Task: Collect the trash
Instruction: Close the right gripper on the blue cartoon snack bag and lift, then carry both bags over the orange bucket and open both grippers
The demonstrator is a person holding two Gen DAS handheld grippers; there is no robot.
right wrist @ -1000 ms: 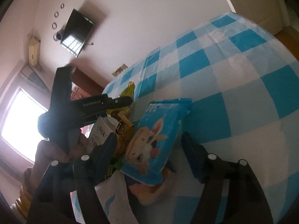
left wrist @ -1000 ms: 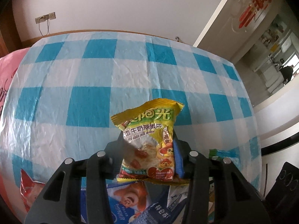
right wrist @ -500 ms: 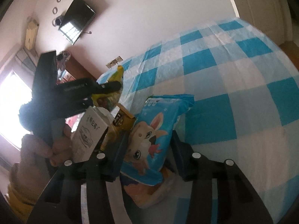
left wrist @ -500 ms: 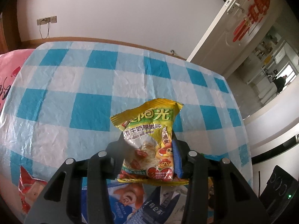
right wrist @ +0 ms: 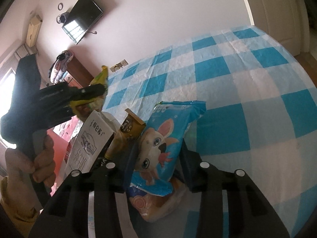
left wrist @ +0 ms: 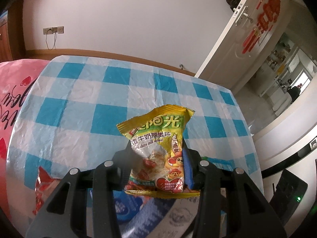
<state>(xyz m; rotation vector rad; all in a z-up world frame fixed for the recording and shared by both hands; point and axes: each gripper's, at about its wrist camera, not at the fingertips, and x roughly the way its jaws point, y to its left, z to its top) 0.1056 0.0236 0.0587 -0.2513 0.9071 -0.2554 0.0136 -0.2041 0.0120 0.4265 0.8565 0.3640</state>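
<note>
Trash here is a heap of snack wrappers and cartons at the near edge of the blue-checked tablecloth (left wrist: 103, 103), and two pieces of it are being handled at once. The left gripper (left wrist: 158, 158) has its jaws drawn close on a yellow oat-flake packet (left wrist: 158, 150), held upright and clear of the tablecloth; the right-wrist view shows the same packet (right wrist: 99, 79) raised above the heap in that gripper, with the person's hand (right wrist: 33, 158) on its handle. So the pick on that side looks done, and carrying away is the step in hand.

The right gripper (right wrist: 158, 154) is closing, with a blue rabbit-print wrapper (right wrist: 168, 138) between its jaws; the pads appear to be at the wrapper's sides, but I cannot tell whether they press firmly yet. That wrapper lies on the heap, just beside a brown 3-in-1 sachet (right wrist: 128, 130) and a white milk carton (right wrist: 89, 144), with a pale wrapper (right wrist: 158, 204) beneath it.

Next, I judge, the right jaws need to finish their squeeze before any lift, since thin film crumples and can slip. Both packets then want a bin or bag, and none shows in either view. A red wrapper (left wrist: 41, 190) near the tablecloth's left edge is yet to be collected.
</note>
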